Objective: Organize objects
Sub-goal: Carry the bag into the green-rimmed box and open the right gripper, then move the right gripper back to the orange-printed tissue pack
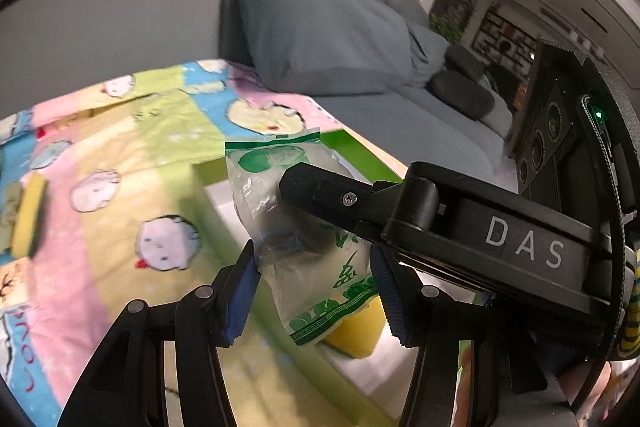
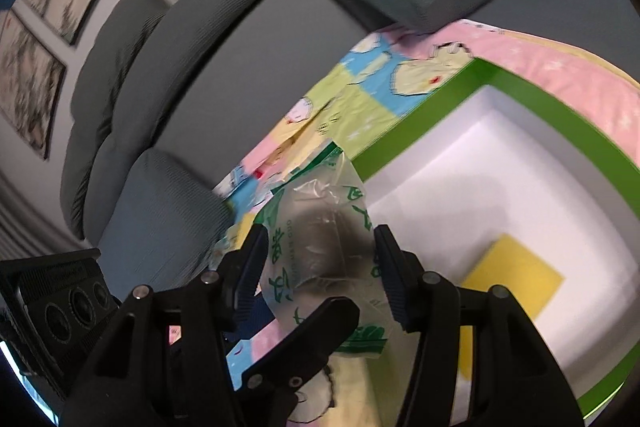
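Blue-padded fingers [image 1: 242,291] of the left claw [image 1: 314,263] fill the bottom of its own view, standing part-open with a clear, green-printed packet [image 1: 264,183] between them; the pads sit at the packet's sides. The right claw [image 2: 320,239] brackets the same packet from the other direction, its jaws open about as far, with one of its fingers lying across the packet's front in the left view. I cannot tell which claw actually bears the load, or whether both do.

Something dark sits inside the packet. Ahead and to the right of the right claw lies the green-rimmed white box [image 2: 520,99] with a yellow sponge [image 2: 516,279] in it. A second sponge [image 1: 28,215] rests on the cartoon-print cloth [image 1: 120,155] covering the surface, far left of the left claw.

This looks like a handover, or a two-claw carry toward the box. The next move likely needs one claw to let go cleanly while the other keeps a firm pinch on slippery, crinkly plastic, then lowers it beside the sponge.
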